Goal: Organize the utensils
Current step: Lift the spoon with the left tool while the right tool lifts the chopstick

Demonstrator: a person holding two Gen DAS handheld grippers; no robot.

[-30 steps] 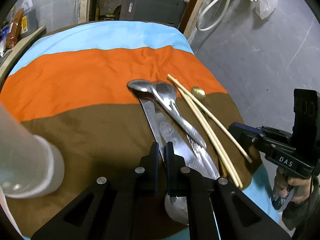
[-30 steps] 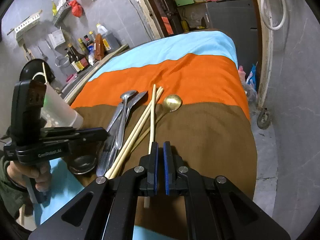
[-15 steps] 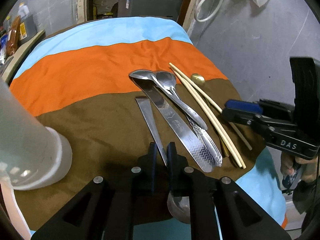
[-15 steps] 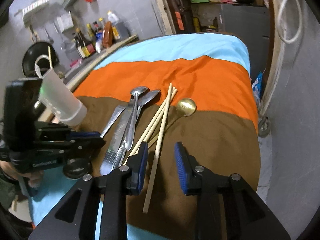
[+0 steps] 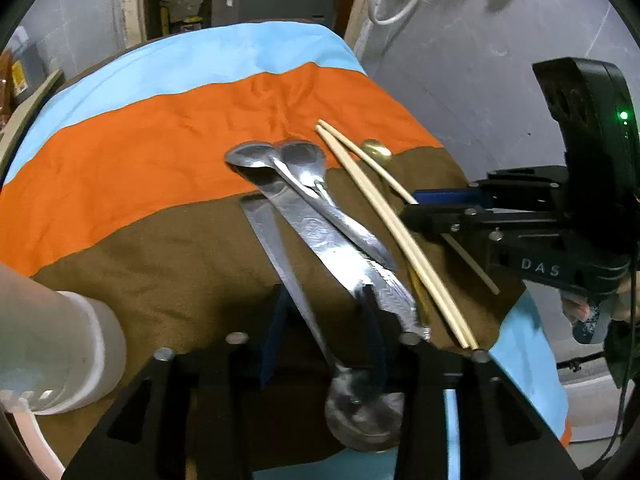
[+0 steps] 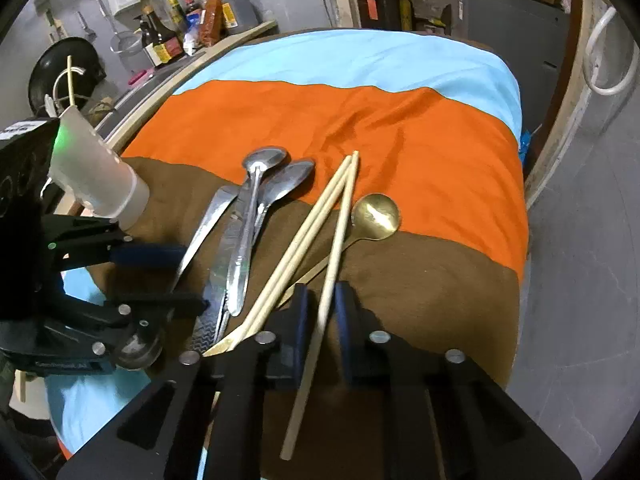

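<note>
The left hand-held gripper (image 5: 324, 320) stood with its jaws opening around a long-handled steel spoon (image 5: 296, 280) whose bowl lay beneath the gripper's body, nearest the camera; the pads did not appear to press on the handle. Just beyond its fingertips, a pile of steel spoons (image 5: 304, 184) lay fanned on the striped cloth (image 5: 160, 140) covering the tabletop. The right hand-held gripper (image 6: 320, 304) had its blue pads closing about a single wooden chopstick (image 6: 336, 240), which ran between them and out past its body; the frames do not settle whether the pads already pinched it. A pair of chopsticks (image 6: 304, 240) lay just left of that gripper's fingertips, and a gold spoon (image 6: 376, 216) sat ahead of them. Only the right wrist view showed the gold spoon whole, along with sauce bottles (image 6: 168, 36) on a far ledge. Only the left wrist view showed a white cylinder container (image 5: 56, 344) at close range, left of its gripper.
</note>
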